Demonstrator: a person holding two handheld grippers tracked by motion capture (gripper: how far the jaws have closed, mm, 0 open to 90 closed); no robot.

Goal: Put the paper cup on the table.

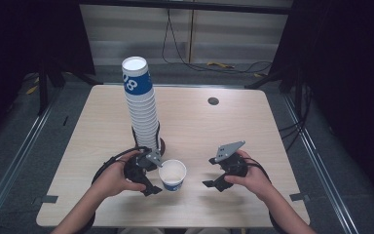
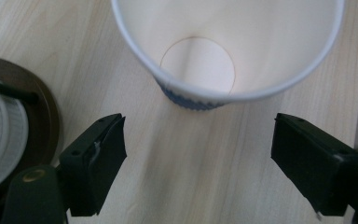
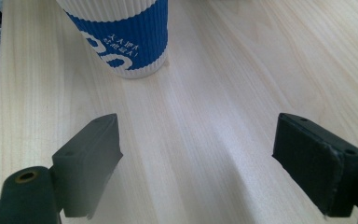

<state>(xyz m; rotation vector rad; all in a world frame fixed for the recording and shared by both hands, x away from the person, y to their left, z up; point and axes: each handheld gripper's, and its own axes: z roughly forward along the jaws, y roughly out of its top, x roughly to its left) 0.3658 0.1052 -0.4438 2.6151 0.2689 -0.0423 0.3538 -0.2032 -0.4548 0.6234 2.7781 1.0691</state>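
Observation:
A single white paper cup with a blue ribbed band [image 1: 173, 174] stands upright and empty near the table's front edge. My left gripper [image 1: 155, 174] is right beside it on its left, jaws open. In the left gripper view the cup [image 2: 228, 46] sits just ahead of the left gripper [image 2: 198, 154], with nothing between the jaws. A tall stack of the same cups [image 1: 141, 112] rises behind, leaning slightly left. My right gripper [image 1: 210, 172] rests open to the right of the cup. In the right gripper view the cup [image 3: 126, 42] stands well ahead of the right gripper [image 3: 198, 154].
The stack sits in a dark round base [image 1: 161, 145], whose rim [image 2: 51, 112] lies close to my left jaw. A round cable hole [image 1: 213, 101] is at the back of the light wooden table [image 1: 253, 126]. Black cables trail from both grippers.

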